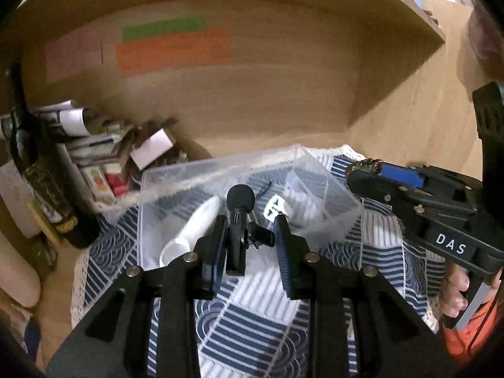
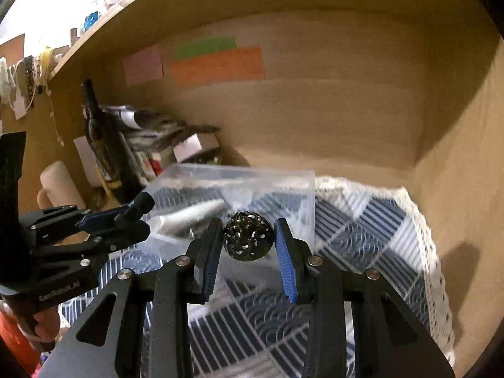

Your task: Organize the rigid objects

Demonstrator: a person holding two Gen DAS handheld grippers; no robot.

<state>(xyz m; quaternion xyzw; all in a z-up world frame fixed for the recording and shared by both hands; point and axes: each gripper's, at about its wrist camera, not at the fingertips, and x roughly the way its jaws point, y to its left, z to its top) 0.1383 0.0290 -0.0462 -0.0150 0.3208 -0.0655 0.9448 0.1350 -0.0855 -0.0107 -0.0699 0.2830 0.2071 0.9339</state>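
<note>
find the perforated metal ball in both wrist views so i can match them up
Left wrist: the perforated metal ball shows at centre right, only partly, at the tip of the right gripper.
Right wrist: it sits at centre, between the right gripper's fingers.
Shared landmark: the clear plastic bin, just beyond the ball in both.

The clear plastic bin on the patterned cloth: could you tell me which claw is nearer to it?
Left. The left claw, gripping a black clip-on microphone, hangs over the clear plastic bin's front edge; the right claw, holding a perforated ball, sits beside it.
</note>
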